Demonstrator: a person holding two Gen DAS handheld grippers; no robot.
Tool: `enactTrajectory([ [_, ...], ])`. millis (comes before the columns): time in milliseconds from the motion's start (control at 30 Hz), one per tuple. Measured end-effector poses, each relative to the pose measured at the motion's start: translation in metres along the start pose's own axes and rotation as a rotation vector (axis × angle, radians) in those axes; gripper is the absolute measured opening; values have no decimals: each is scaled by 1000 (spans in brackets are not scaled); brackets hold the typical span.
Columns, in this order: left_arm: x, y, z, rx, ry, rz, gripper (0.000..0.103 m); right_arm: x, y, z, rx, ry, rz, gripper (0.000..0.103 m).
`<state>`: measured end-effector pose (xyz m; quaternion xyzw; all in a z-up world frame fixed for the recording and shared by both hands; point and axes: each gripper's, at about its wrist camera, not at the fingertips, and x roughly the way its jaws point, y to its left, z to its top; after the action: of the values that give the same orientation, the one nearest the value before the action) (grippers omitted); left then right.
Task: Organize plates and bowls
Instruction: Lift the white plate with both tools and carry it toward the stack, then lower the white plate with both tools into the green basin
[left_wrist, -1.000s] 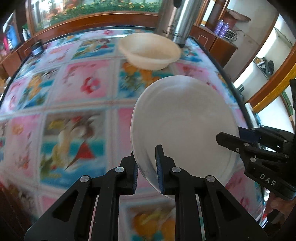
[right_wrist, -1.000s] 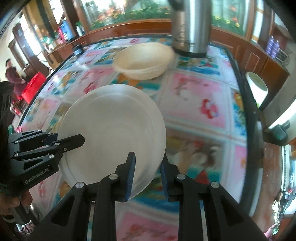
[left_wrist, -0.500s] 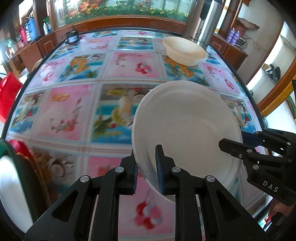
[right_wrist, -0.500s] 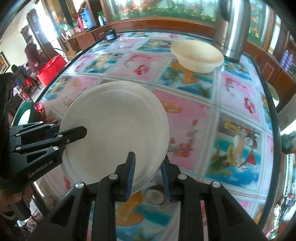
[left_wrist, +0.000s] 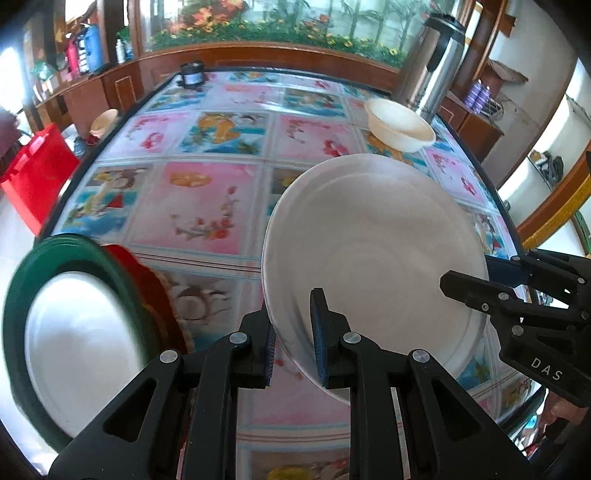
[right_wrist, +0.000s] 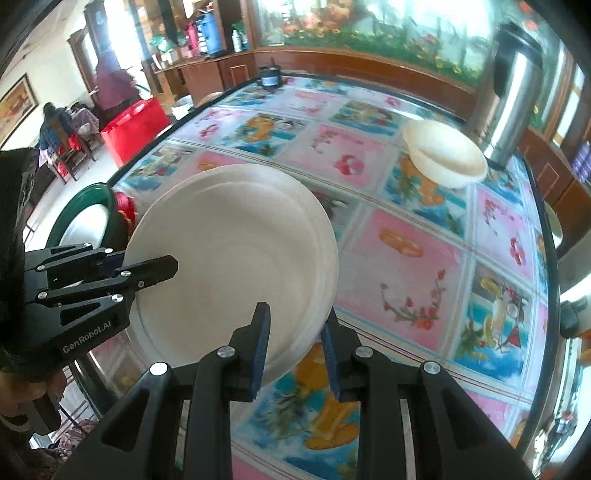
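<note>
You hold one white plate (left_wrist: 373, 254) between both tools, clear of the table (left_wrist: 199, 206), its face tilted toward the cameras. Your left gripper (left_wrist: 293, 334) is clenched on the plate's rim: in the left wrist view the blue pads (left_wrist: 317, 328) pinch the edge at about 7 o'clock on the plate, one pad on the face and one behind. Your right gripper (right_wrist: 295, 345) grasps the opposite edge: in the right wrist view the rim at about 5 o'clock sits between its two pads, and in the left wrist view the same tool (left_wrist: 517, 295) reaches in at 3 o'clock, its upper finger lying over the plate's rim. A hand (right_wrist: 22, 398) shows under the left tool's handle at the frame's lower left. On the table, a cream bowl (left_wrist: 399, 125) stands at 1 o'clock from the plate in both views, just beside a steel thermos (left_wrist: 432, 66) at the far right corner. At 9 o'clock from the plate, near the table's left edge, lies a white plate with a green rim (left_wrist: 74, 332), blurred, with something red (left_wrist: 147, 284) at its right edge; you cannot tell whether the red thing is under it or beside it. A small dark jar (left_wrist: 192, 74) stands at the table's far edge, 11 o'clock. Two people (right_wrist: 85, 99) appear in the room beyond, at upper left in the right wrist view.
</note>
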<state>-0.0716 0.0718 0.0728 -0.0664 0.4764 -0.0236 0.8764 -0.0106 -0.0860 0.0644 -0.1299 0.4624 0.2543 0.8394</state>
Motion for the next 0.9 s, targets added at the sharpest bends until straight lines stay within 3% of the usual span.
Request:
enactTrajectory([
  [433, -52, 73, -8, -91, -61, 61, 17, 2, 71, 35, -131, -41, 63, 29],
  [900, -84, 148, -37, -206, -78, 140, 17, 25, 152, 54, -285, -18, 141, 37],
])
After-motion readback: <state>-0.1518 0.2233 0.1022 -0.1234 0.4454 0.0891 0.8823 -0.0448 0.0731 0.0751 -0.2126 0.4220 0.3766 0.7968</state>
